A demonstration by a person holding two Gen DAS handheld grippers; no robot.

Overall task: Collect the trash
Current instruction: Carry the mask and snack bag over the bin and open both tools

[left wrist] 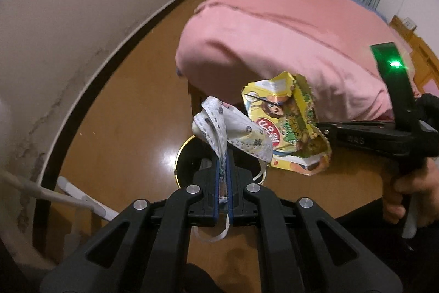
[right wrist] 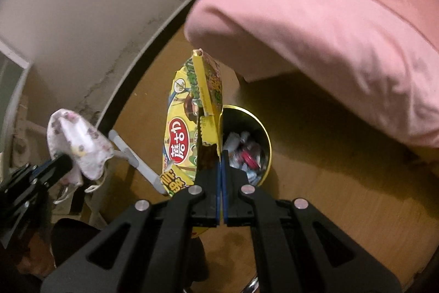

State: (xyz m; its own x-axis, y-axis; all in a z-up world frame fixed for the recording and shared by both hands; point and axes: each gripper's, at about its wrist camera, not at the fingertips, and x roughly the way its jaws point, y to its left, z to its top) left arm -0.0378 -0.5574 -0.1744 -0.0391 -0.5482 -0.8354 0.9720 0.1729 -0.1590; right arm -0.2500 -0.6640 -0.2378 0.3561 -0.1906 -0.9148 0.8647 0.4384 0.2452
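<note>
Both pieces of trash are picked up and hang over the bin (right wrist: pixel 264 133), so the step in hand is the drop. The left hand-held gripper (left wrist: pixel 224 155) is clamped shut on a crumpled face mask (left wrist: pixel 233 131), soft white fabric with a small printed pattern and thin ear loops dangling below the jaws. The right hand-held gripper (right wrist: pixel 221 155) is closed on the torn edge of a snack box (right wrist: pixel 192 114), thin yellow card, creased and flattened, with glossy print and a red oval label.

The bin is round and dark with a yellow-rimmed mouth, standing on the glossy wooden floor (right wrist: pixel 329 183) near the corner of a bed under a soft pink blanket (right wrist: pixel 329 18). It already holds crinkled wrappers, though what exactly they are is hard to tell. The box sits nearly over the opening; the mask hangs to its left, and seems close to the rim.

Next, each load needs centring over the mouth before the jaws part, since the limp mask may cling to the pads and the wide box could catch the rim
</note>
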